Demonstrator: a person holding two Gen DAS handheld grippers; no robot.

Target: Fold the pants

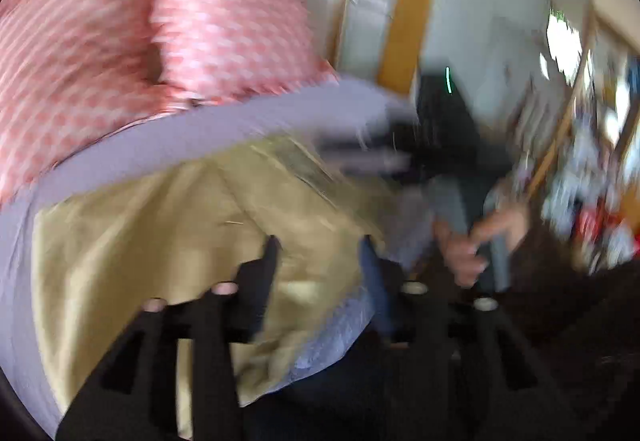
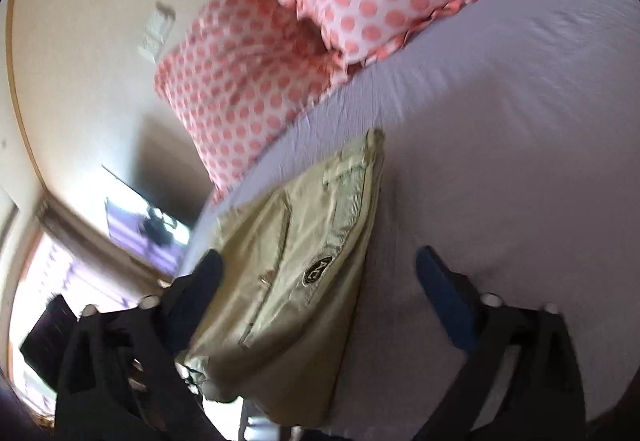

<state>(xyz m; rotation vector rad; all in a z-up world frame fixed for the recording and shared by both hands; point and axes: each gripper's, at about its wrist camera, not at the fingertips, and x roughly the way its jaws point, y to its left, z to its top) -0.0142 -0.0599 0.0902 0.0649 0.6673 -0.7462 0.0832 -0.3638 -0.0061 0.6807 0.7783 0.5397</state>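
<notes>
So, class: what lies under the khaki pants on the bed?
The khaki pants lie on a lavender bedsheet, which shows all around them. Whatever sits directly beneath the fabric is covered.

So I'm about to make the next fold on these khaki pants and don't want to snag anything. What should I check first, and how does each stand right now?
1. Khaki cotton pants lying on the lavender bed sheet: ok.
2. Left gripper open and empty above the fabric: ok.
3. Right gripper open, jaws straddling the waistband end: ok.
4. Pink polka-dot pillows apart from the pants: ok.
5. Pants edges aligned flat: cannot tell, the left wrist view is blurred.
</notes>
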